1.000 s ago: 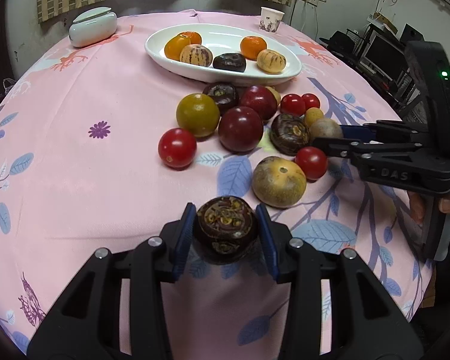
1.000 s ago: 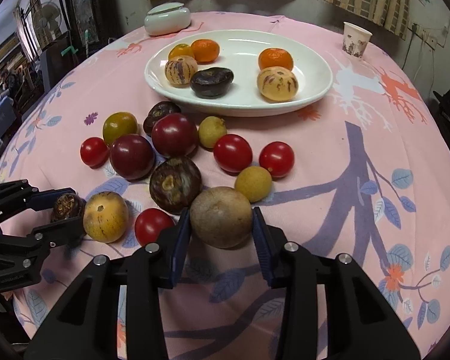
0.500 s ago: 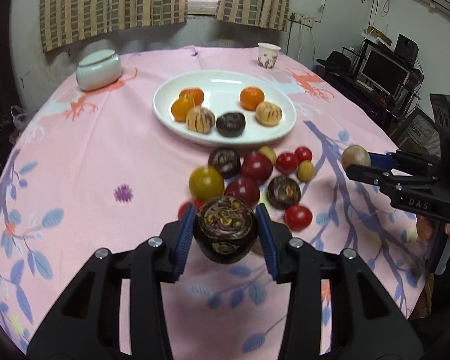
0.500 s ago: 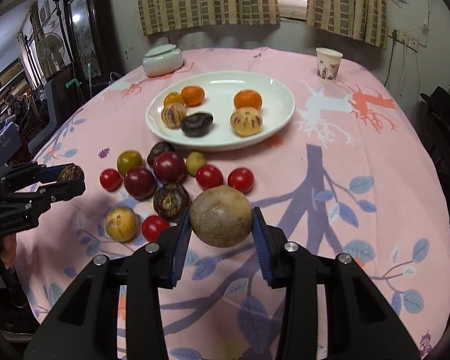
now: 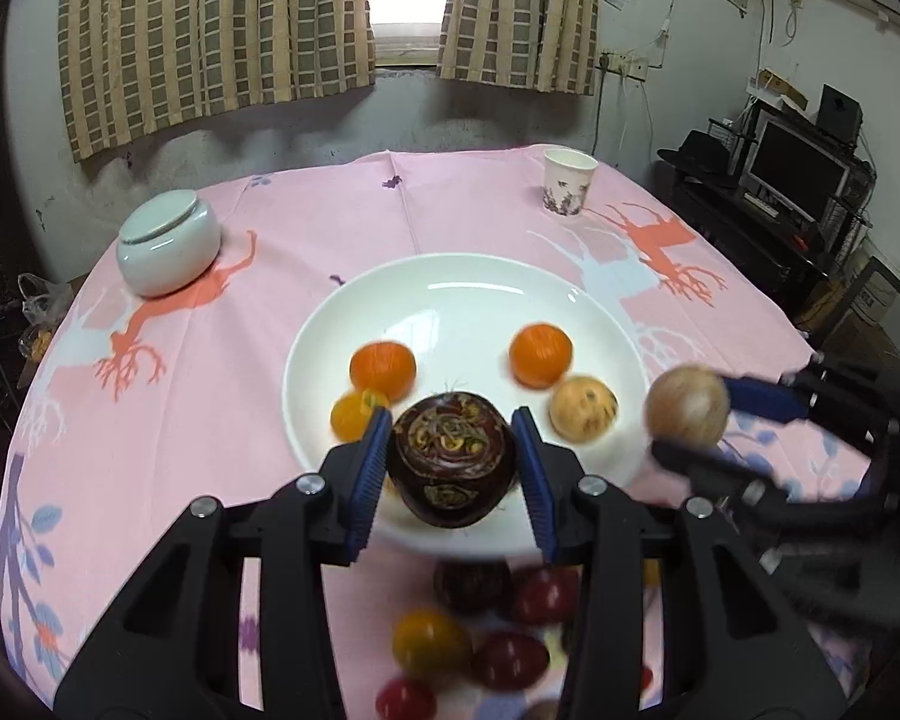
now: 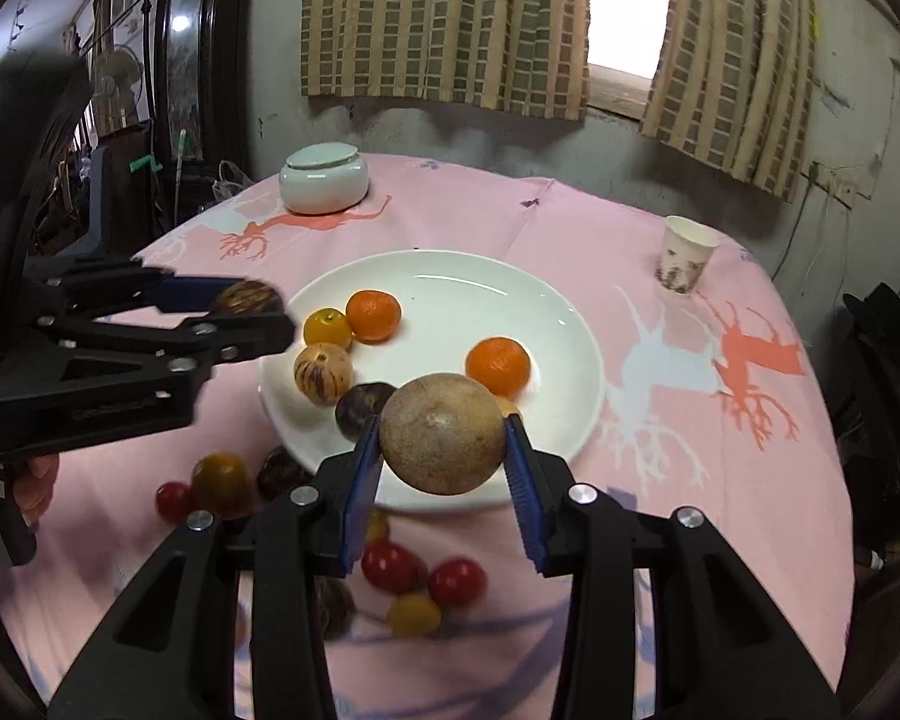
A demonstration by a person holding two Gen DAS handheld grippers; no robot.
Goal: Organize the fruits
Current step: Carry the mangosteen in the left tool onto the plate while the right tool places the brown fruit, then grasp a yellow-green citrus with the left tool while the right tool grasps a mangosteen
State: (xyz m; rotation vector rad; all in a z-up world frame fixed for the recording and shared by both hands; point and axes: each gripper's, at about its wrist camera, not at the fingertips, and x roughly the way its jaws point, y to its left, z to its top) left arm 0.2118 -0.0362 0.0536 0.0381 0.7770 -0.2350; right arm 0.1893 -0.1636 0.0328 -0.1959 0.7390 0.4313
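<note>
My left gripper [image 5: 450, 468] is shut on a dark purple fruit [image 5: 450, 459] and holds it in the air over the near rim of the white plate [image 5: 450, 288]. My right gripper [image 6: 444, 468] is shut on a round tan fruit [image 6: 443, 432], also above the plate's near rim [image 6: 450, 276]. The plate holds two oranges [image 6: 373, 315] [image 6: 498, 365], a small yellow-orange fruit [image 6: 327, 327], a striped pale fruit [image 6: 322, 372] and a dark fruit [image 6: 360, 408]. Each gripper shows in the other's view: the right one [image 5: 690, 420], the left one [image 6: 246, 312].
Several loose tomatoes and dark fruits [image 6: 393, 564] lie on the pink tablecloth [image 6: 720, 480] in front of the plate. A lidded white jar [image 6: 324, 177] stands at the back left and a paper cup [image 6: 687, 261] at the back right. Furniture surrounds the table.
Both grippers have lifted their fruits off the cloth and carried them up and forward, from the loose fruit pile to above the plate's near rim.
</note>
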